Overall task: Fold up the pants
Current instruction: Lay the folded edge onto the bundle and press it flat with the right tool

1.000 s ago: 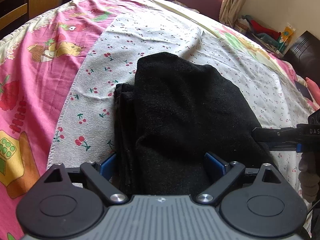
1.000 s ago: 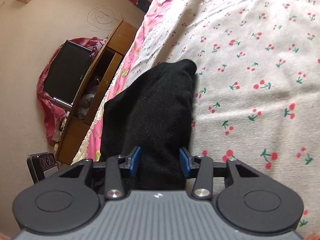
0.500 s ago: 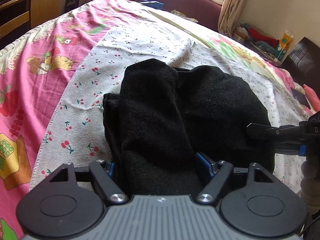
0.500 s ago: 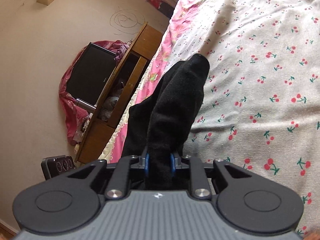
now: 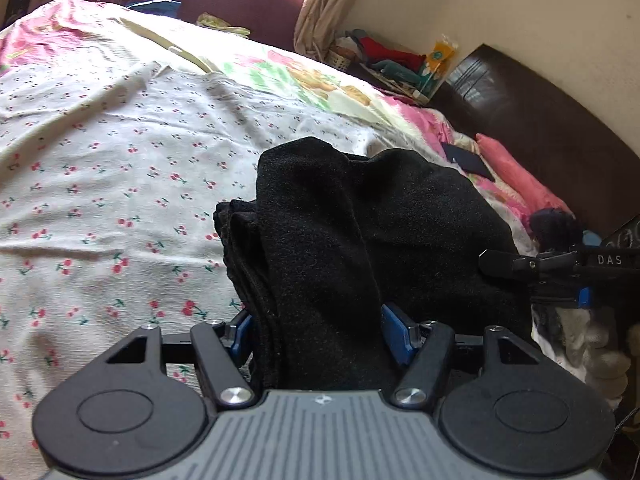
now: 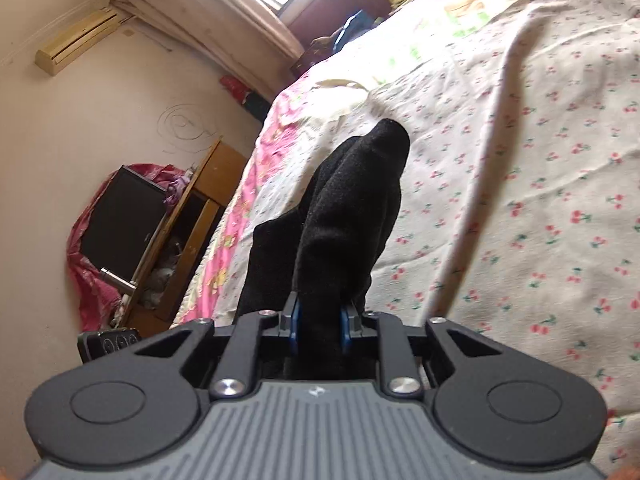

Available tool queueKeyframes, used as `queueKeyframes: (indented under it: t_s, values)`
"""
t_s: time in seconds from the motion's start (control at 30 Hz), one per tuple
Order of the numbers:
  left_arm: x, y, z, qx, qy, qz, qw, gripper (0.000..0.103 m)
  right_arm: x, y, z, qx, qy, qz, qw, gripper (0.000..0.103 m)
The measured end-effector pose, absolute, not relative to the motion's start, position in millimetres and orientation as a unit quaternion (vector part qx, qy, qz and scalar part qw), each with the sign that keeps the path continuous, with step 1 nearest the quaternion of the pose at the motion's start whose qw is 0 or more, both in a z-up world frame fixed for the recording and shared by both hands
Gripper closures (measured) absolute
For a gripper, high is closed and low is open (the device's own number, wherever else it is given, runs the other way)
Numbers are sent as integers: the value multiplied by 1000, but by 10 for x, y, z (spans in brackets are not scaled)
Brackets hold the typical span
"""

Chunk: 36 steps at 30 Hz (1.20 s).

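We see the black pants bunched in a thick, partly folded wad on the bed, over the cherry-print sheet, w/ a pink cartoon bedspread showing past the sheet's edges.

Left tongs: jaws closing, a fat stack of pant layers between the blue pads. Both pads sit right against the cloth, so it looks gripped, though the stack keeps the jaws fairly wide. Folded edges of the pants stick out to the left of the bundle.

Right tongs: jaws nearly together, pinched on a narrow ridge of the same black fabric, which rises away from the camera to a rounded tip above the sheet. In the left wrist view the right tongs come in from the right edge, at the far side of the wad; a gloved hand sits below them.

Bkgd: wooden cabinet w/ a dark screen beside the bed, curtain by the window, dark headboard.
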<state>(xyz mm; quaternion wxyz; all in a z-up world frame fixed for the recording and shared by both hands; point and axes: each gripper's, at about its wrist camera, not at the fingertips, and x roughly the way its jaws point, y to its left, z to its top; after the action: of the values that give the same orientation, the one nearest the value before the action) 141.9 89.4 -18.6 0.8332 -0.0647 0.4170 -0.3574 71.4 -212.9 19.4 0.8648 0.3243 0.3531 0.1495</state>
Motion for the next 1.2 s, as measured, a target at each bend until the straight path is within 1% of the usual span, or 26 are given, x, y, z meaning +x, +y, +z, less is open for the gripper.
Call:
queueKeyframes:
  t_s: [0.07,0.1,0.13,0.17,0.2,0.23,0.27,0.33,0.37,0.43,0.5,0.53,0.6,0.63,0.67,0.77,0.83,0.93,1.0,1.1,1.17,1.2]
  values:
    - [1372,565,-404,-23,445,-348,825,29,645,-2332,17,273,362,63,889,76]
    - [1292,473,-431,-7,438,-345,830,26,633,-2427,-135,244,383,7,891,76]
    - [1250,432,-409,3,433,-340,835,24,634,-2500,-239,236,399,-9,886,77]
    - [1180,401,-324,16,431,-331,839,24,594,-2600,-325,251,402,-16,881,77]
    - [1140,401,-246,24,428,-325,843,24,489,-2697,-354,300,380,-11,875,77]
    - [1107,425,-180,29,427,-316,847,24,404,-2748,-329,325,360,-7,875,77]
    - [1079,450,-116,37,423,-303,853,24,326,-2744,-267,325,335,-12,884,77]
    - [965,445,-3,73,396,-280,872,24,198,-2655,-91,287,284,-34,914,76]
    - [906,430,49,90,377,-274,880,24,168,-2590,-26,276,269,-25,923,76]
    - [842,387,107,96,359,-272,888,24,169,-2485,19,276,263,14,925,76]
    - [870,317,68,93,360,-272,887,24,248,-2301,-69,272,281,38,919,76]
    - [872,245,-7,111,367,-266,884,24,289,-2229,-147,265,299,43,916,76]
    - [852,149,-207,147,397,-244,873,22,376,-2092,-394,232,359,40,903,76]
    - [856,179,-265,138,408,-239,870,20,385,-2049,-451,206,367,45,906,80]
    - [865,228,-278,117,414,-233,872,19,385,-2015,-476,179,368,48,911,81]
    - [863,324,-167,59,424,-210,879,18,290,-2096,-399,225,353,65,906,78]
    - [776,287,-98,63,407,-201,889,18,152,-2106,-310,229,337,51,912,77]
    - [631,194,-83,78,391,-204,894,18,6,-1995,-183,180,317,38,931,77]
    - [582,135,-147,83,400,-203,890,18,-8,-1911,-203,166,335,44,926,77]
    - [516,-18,-240,131,396,-183,890,18,92,-1800,-430,132,408,36,903,79]
    - [530,3,-219,125,397,-176,892,17,58,-1782,-417,126,397,40,908,77]
    - [549,47,-217,112,401,-172,893,14,39,-1785,-395,130,390,47,910,76]
